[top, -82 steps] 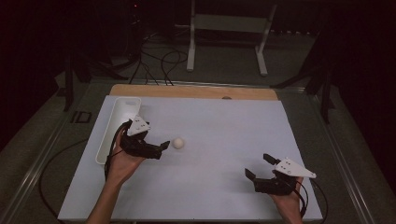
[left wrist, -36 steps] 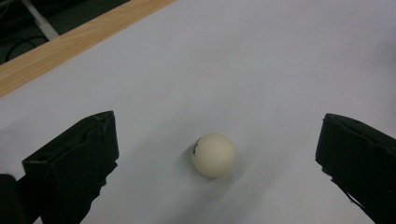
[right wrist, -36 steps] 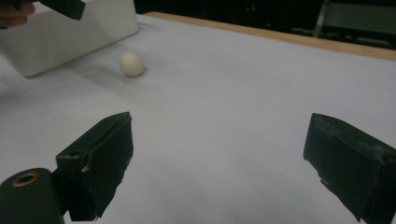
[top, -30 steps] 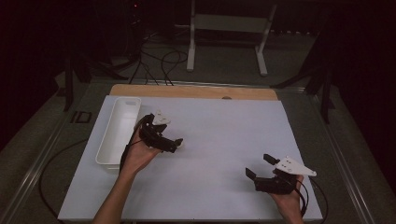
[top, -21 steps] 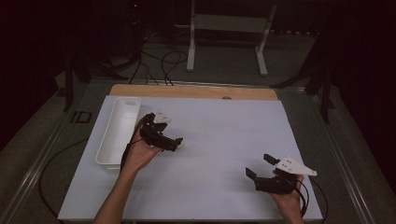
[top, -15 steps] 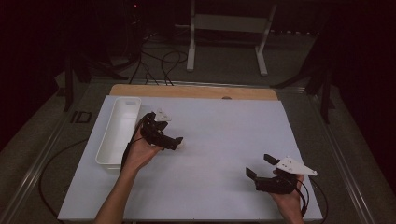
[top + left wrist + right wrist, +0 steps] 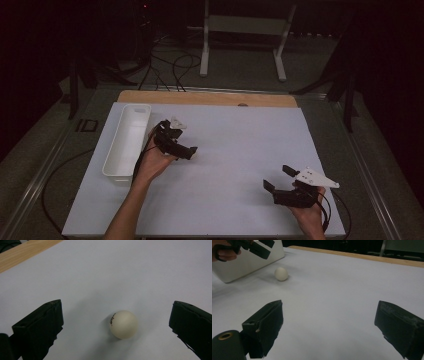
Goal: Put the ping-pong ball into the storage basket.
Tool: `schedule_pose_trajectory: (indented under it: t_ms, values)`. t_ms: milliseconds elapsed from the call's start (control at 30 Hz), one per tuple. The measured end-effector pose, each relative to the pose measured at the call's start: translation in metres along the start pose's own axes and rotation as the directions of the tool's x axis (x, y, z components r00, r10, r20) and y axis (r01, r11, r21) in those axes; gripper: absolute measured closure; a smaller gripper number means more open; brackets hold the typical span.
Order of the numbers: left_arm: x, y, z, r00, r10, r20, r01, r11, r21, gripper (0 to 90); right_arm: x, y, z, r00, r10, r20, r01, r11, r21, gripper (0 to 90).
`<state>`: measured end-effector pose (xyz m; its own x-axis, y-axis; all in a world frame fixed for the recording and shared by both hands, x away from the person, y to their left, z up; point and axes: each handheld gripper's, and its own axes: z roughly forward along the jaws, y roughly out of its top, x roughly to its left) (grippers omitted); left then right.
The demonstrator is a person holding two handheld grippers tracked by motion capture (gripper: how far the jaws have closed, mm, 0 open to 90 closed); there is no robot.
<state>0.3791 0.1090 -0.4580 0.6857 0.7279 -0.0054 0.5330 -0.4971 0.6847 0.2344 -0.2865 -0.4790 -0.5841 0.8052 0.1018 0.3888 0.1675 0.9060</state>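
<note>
A small off-white ball (image 7: 123, 324) with a dark mark lies on the white table sheet, between the wide-apart jaws of my left gripper (image 7: 115, 303), untouched. From above, the left gripper (image 7: 181, 145) hovers over that spot just right of the tray and covers the ball. My right gripper (image 7: 279, 178) rests open near the front right of the sheet, nothing between its jaws (image 7: 329, 303). From there the ball (image 7: 281, 273) sits far off, below the left gripper (image 7: 249, 246) held in a hand.
A long white tray (image 7: 125, 135) stands along the left side of the sheet, its wall (image 7: 249, 262) close behind the ball. A wooden strip (image 7: 205, 97) borders the far edge. Cables and a stand's legs lie on the floor beyond.
The left gripper has moved right and slightly away from the person, ending over the ball, which it now covers in the high view. The right gripper has stayed put.
</note>
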Motion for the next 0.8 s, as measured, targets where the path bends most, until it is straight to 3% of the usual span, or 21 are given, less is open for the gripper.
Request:
schedule_pose_trajectory:
  t_ms: [800]
  values:
    - [0.004, 0.001, 0.016, 0.9994, -0.031, 0.015, 0.03, 0.9979, 0.057, 0.1, -0.004, 0.0, -0.001, 1.0, -0.009, 0.004, 0.009, 1.0, 0.009, 8.0]
